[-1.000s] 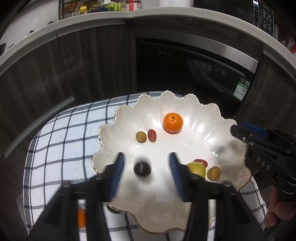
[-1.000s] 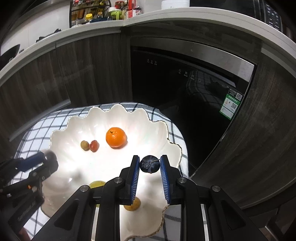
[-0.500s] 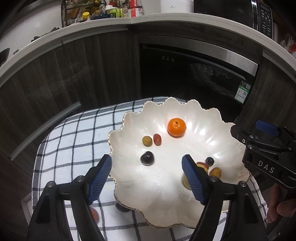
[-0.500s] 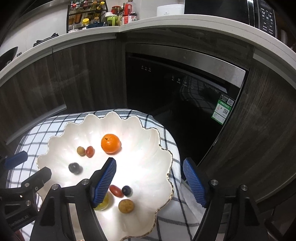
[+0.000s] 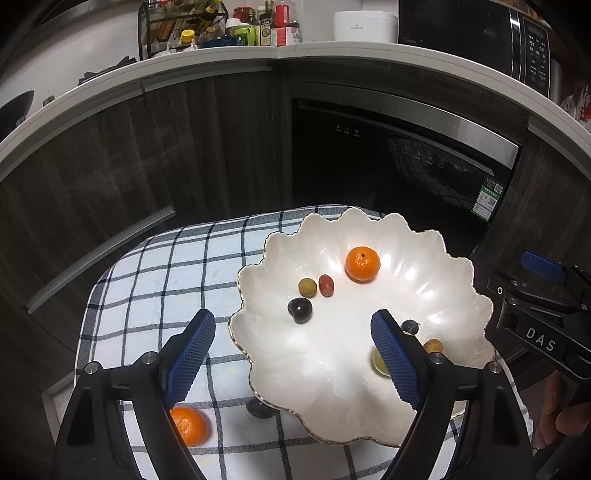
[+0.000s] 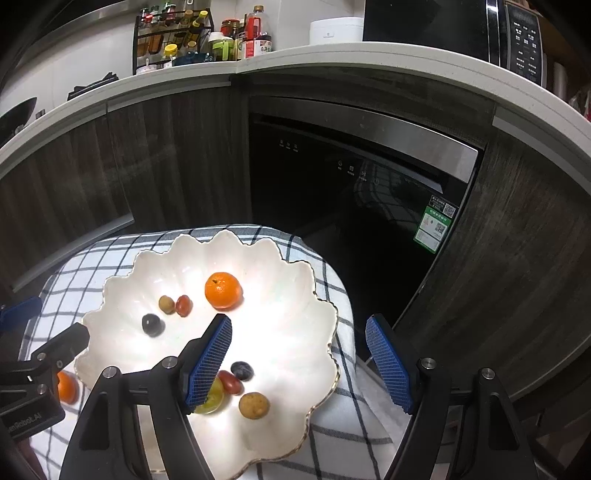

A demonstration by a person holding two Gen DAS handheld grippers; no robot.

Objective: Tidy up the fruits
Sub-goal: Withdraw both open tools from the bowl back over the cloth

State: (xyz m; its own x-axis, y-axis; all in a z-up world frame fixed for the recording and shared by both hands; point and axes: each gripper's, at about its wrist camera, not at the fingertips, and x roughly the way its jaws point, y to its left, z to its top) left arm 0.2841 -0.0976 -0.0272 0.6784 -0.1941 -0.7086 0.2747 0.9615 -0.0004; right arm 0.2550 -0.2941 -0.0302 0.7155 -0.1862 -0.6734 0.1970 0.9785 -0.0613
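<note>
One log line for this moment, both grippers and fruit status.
left gripper: open, empty | right gripper: open, empty | scalloped plate: holds seven fruits | orange on cloth: outside plate, not yet collected

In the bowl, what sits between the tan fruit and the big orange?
A small red fruit, touching the tan fruit; bare bowl separates it from the orange. Both wrist views show it.

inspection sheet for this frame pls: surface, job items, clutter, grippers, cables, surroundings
Surface: checked cloth covers the low table.
Job's things: scalloped white dish holds a mandarin, dark plum, blueberry and several small fruits; second mandarin and a dark fruit lie on the cloth outside it.
Clutter: nothing seen.
Grippers: left gripper open, empty; right gripper open, empty.
Cables: nothing seen.
Surroundings: dark cabinets, dishwasher, bottles on the counter.
</note>
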